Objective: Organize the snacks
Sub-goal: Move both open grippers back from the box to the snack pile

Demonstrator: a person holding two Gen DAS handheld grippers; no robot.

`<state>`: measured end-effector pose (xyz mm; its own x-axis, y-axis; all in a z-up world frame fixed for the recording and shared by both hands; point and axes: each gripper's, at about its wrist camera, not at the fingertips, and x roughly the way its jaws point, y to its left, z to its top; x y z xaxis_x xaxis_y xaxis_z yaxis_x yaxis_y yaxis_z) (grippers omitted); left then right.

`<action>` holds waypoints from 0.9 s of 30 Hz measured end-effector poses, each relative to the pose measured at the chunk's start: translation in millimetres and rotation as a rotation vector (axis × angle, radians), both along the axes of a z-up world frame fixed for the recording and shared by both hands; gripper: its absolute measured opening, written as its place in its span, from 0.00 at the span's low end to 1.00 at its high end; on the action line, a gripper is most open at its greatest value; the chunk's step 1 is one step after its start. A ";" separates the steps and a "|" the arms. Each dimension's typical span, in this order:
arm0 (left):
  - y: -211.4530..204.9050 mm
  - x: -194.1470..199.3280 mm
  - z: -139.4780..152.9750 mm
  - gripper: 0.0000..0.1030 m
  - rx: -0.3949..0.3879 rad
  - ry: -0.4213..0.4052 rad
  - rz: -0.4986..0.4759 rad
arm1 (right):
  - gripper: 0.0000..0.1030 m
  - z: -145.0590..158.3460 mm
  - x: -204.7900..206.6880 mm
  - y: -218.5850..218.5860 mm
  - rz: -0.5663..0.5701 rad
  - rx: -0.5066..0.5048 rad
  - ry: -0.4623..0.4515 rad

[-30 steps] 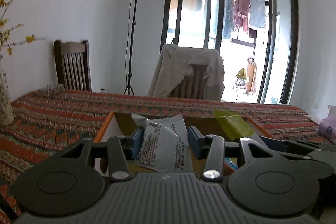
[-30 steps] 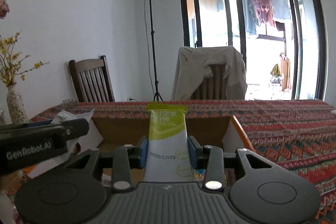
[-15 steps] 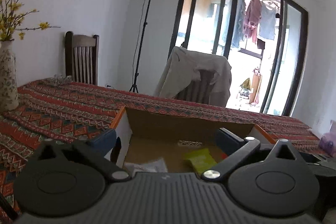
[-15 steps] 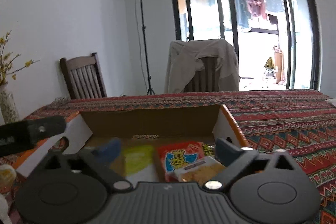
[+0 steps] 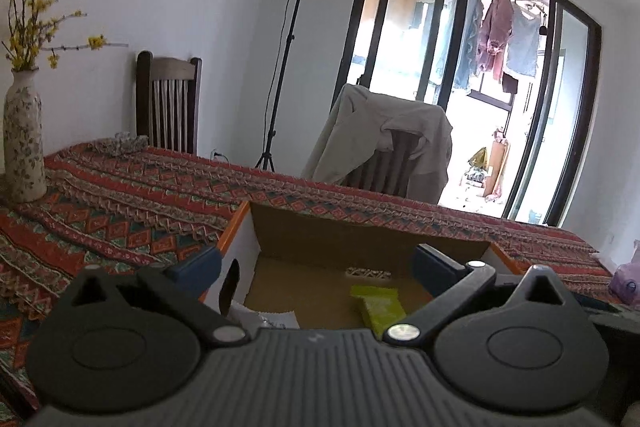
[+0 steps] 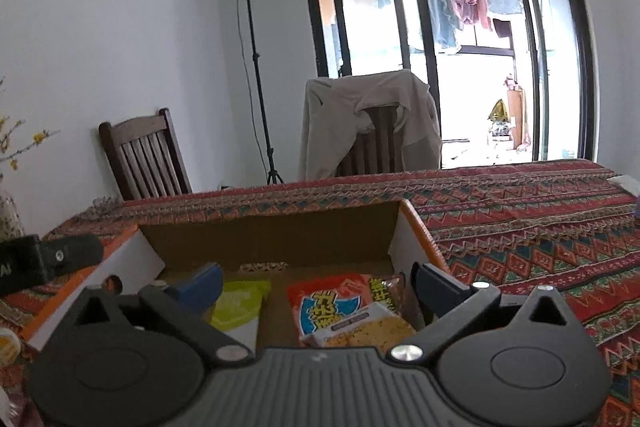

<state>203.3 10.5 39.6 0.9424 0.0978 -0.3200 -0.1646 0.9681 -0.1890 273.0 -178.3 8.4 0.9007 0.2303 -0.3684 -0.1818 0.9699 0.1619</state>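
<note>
Both the left gripper and right gripper hang wide and empty over the cardboard box, where the green packet and red packet lie; dipping lower could snag a wall.

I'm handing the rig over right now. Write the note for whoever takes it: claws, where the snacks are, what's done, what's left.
Left claw: open, empty, over the cardboard box; its jaws have just opened.
Right claw: open, empty, over the same box; jaws just opened too.
In the box: white packet at the left, green packet beside it, red packet and a clear-wrapped snack at the right.
Done: both claws have let go of their packets, which lie in the box.
Left: no loose snacks show on the patterned tablecloth; look around before stopping.
</note>
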 end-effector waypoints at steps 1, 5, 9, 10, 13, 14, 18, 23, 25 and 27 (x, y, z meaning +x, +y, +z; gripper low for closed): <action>-1.3 -2.5 3.1 1.00 0.005 -0.006 0.002 | 1.00 4.7 -3.7 -1.7 0.003 0.007 -0.007; -4.2 -17.9 14.3 1.00 0.025 -0.025 -0.003 | 1.00 19.4 -22.9 -5.0 0.005 -0.011 -0.027; -2.4 -37.9 22.0 1.00 0.011 -0.033 -0.016 | 1.00 29.2 -48.2 -9.0 0.009 -0.027 -0.037; -2.6 -42.9 23.0 1.00 0.008 -0.034 -0.020 | 1.00 30.8 -54.0 -9.6 0.012 -0.030 -0.039; -2.7 -59.6 24.5 1.00 0.013 -0.030 -0.035 | 1.00 33.1 -73.9 -11.5 0.020 -0.045 -0.041; -2.9 -65.2 24.6 1.00 0.016 -0.028 -0.039 | 1.00 33.7 -81.0 -12.3 0.024 -0.051 -0.041; -3.0 -86.1 22.9 1.00 0.020 -0.019 -0.060 | 1.00 34.4 -105.7 -15.3 0.038 -0.063 -0.041; -2.0 -110.4 15.8 1.00 0.021 -0.001 -0.083 | 1.00 29.1 -134.9 -22.4 0.056 -0.070 -0.019; -2.5 -119.8 11.1 1.00 0.024 0.010 -0.093 | 1.00 25.7 -146.0 -24.6 0.061 -0.074 -0.007; -2.6 -129.8 4.9 1.00 0.034 0.023 -0.098 | 1.00 22.8 -155.5 -25.1 0.065 -0.082 0.003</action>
